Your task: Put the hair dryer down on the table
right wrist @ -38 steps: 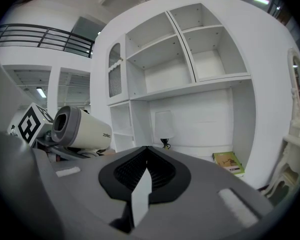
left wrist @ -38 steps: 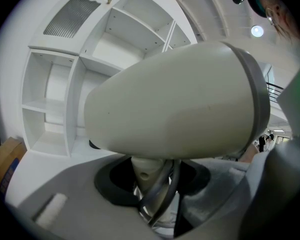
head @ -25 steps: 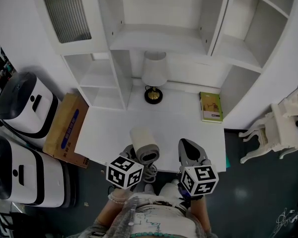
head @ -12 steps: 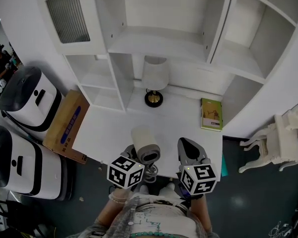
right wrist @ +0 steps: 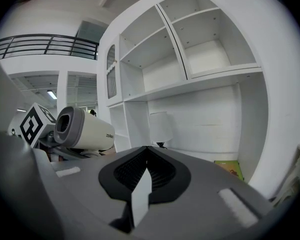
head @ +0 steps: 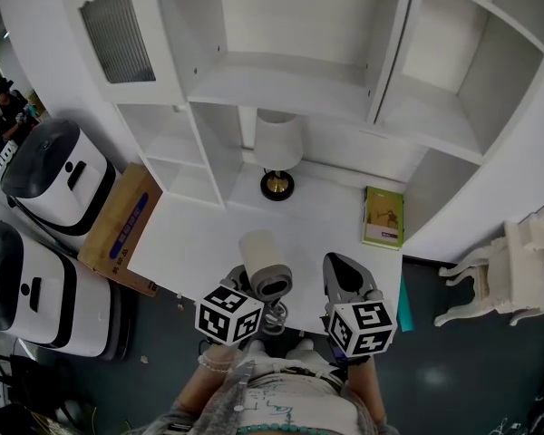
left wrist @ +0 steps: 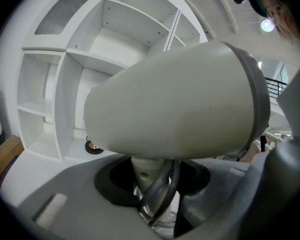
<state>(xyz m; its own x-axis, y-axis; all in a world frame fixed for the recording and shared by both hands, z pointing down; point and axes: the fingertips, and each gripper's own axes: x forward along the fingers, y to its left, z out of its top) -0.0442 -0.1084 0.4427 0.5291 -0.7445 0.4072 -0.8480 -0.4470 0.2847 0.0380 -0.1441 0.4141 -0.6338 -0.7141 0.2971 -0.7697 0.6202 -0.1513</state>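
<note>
My left gripper (left wrist: 149, 181) is clamped on the handle of the dryer (head: 265, 263), with the cord (left wrist: 166, 180) caught in the same bite. My right gripper (right wrist: 146, 171) is closed on nothing alongside. The dryer hangs over the near edge of the table (head: 208, 234); set down this close, I reckon its round barrel could roll off, or the cord could snag my jaws and drag it.

Lamp (head: 278, 145) on table (head: 199, 236), book (head: 383, 217) at right

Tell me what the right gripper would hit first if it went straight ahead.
Probably the white table lamp at the back of the white table; the right gripper aims about there, depth unclear.
</note>
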